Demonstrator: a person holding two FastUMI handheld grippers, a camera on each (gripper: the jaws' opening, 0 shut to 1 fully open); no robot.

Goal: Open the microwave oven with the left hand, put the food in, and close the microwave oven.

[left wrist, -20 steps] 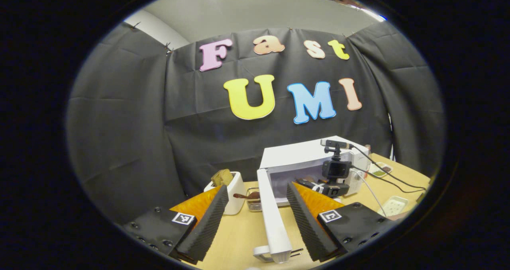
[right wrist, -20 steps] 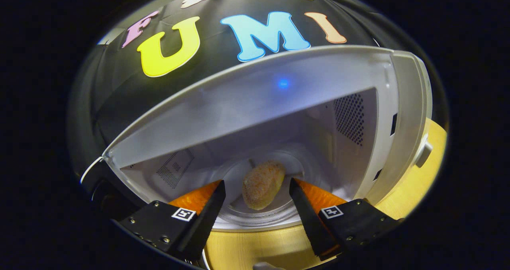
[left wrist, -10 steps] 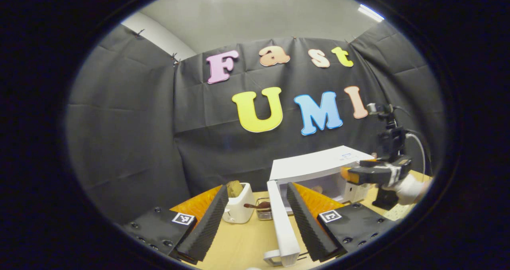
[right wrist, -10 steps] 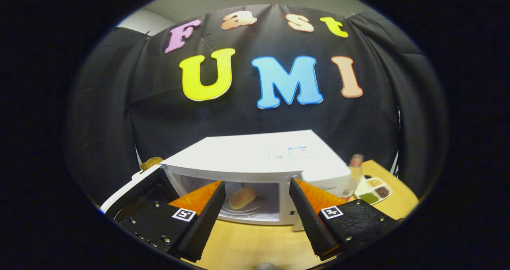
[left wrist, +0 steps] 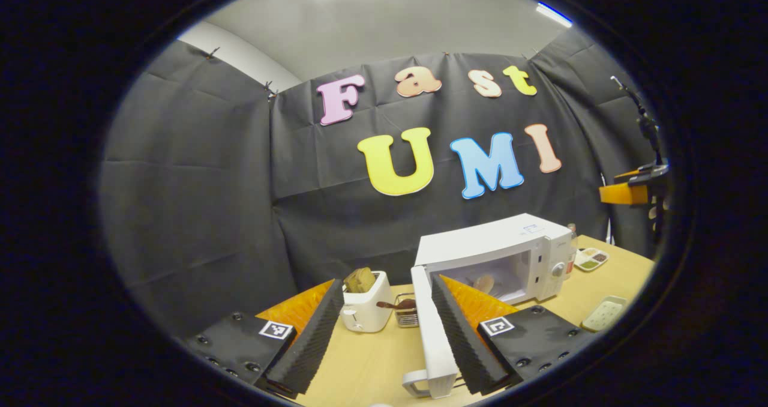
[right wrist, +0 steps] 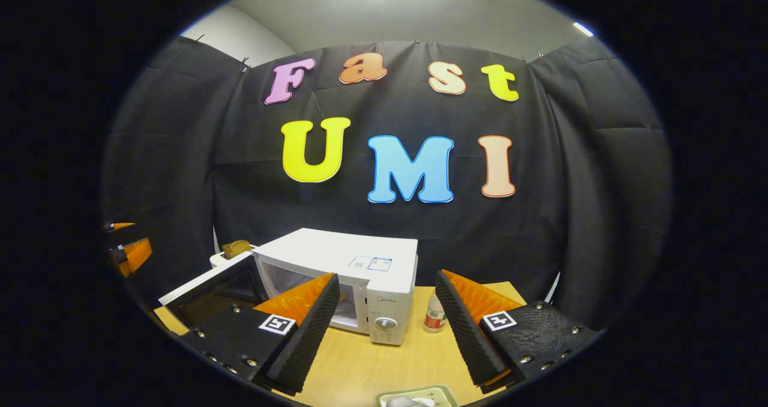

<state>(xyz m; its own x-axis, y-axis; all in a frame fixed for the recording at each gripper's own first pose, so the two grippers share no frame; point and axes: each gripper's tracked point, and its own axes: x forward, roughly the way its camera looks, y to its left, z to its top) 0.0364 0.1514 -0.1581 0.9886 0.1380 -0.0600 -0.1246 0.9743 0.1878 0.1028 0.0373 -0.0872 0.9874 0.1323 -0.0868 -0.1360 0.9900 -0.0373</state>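
**On the wooden table, a microwave standing open with the food inside**

On the wooden table (left wrist: pixel 372 365), going from left to right in the left gripper view, a white toaster (left wrist: pixel 366 308) is holding a slice of bread, a small wire basket (left wrist: pixel 408 314) is sitting beside it, and then comes the microwave oven (left wrist: pixel 498 257). Its door (left wrist: pixel 435 341) is swinging wide toward the camera, edge-on between the fingers of the left gripper (left wrist: pixel 387 335), whose jaws are standing wide apart and gripping nothing. Through the opening the food (left wrist: pixel 483 284), a pale bun, is lying on the turntable. Further right a compartment tray (left wrist: pixel 590 259) and a small pale dish (left wrist: pixel 605 313) are resting on the table.

The right gripper view is looking from the other side: the door (right wrist: pixel 207 287) is lying open at the left, the microwave oven (right wrist: pixel 354 275) is showing its dial, and a small bottle (right wrist: pixel 433 316) is standing just beside it. The right gripper (right wrist: pixel 390 329) is likewise spread wide and empty.
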